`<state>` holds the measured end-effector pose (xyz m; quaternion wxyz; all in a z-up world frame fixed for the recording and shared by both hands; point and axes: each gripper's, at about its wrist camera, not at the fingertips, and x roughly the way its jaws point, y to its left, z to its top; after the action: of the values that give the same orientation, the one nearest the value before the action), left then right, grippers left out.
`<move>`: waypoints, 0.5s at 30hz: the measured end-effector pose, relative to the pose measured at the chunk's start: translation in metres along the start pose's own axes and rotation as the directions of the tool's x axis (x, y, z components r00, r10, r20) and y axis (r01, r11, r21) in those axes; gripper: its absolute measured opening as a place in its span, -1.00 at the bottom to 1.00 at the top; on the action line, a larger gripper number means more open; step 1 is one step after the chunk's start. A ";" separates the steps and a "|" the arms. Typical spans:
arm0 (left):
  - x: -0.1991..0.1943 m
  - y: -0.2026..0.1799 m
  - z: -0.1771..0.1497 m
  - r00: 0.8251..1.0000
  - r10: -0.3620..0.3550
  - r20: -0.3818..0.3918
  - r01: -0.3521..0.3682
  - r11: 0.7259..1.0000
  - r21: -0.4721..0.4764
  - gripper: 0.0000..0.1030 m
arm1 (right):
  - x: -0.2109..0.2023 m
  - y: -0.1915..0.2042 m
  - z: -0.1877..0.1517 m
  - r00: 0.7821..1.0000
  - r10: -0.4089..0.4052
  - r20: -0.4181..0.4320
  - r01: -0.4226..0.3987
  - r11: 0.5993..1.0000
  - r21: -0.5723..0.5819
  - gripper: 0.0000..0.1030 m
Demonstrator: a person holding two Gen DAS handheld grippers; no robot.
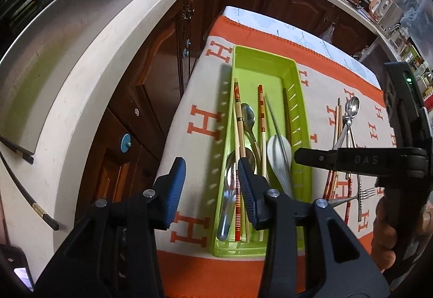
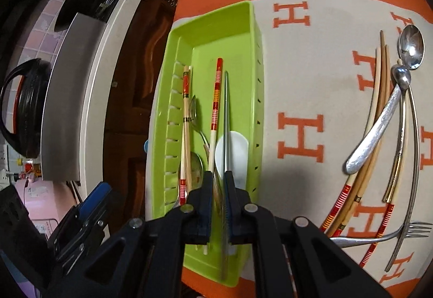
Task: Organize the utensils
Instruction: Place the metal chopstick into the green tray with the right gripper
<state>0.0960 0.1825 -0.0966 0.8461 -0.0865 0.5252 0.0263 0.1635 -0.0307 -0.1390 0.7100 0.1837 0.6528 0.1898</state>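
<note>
1 tray, 1 fork

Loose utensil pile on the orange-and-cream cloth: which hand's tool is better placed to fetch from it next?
Right, probably. The pile of spoons, fork and chopsticks lies on the right tool's side of the green plastic tray; the open left tool is at the tray's other side.

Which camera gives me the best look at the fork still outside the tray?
The right wrist view: the fork shows its tines and curved handle lying across the chopsticks. The left wrist view shows the fork smaller, at the edge.
</note>
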 end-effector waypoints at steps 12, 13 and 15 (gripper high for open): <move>0.009 -0.010 -0.008 0.999 -0.002 -0.034 0.002 1.000 0.010 -0.29 | -0.025 -0.025 -0.019 0.999 -0.026 0.042 0.026 1.000 -0.002 -0.84; 0.009 -0.012 -0.009 0.999 -0.003 -0.036 0.003 1.000 0.015 -0.29 | -0.029 -0.029 -0.023 0.998 -0.031 0.051 0.031 1.000 -0.001 -0.84; 0.009 -0.019 -0.010 0.999 -0.009 -0.040 0.010 1.000 0.027 -0.29 | -0.037 -0.038 -0.030 0.997 -0.044 0.069 0.044 0.999 -0.002 -0.84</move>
<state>0.0934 0.1619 -0.1066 0.8368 -0.0780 0.5418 0.0134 0.1317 -0.0819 -0.1289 0.7366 0.1745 0.6313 0.1689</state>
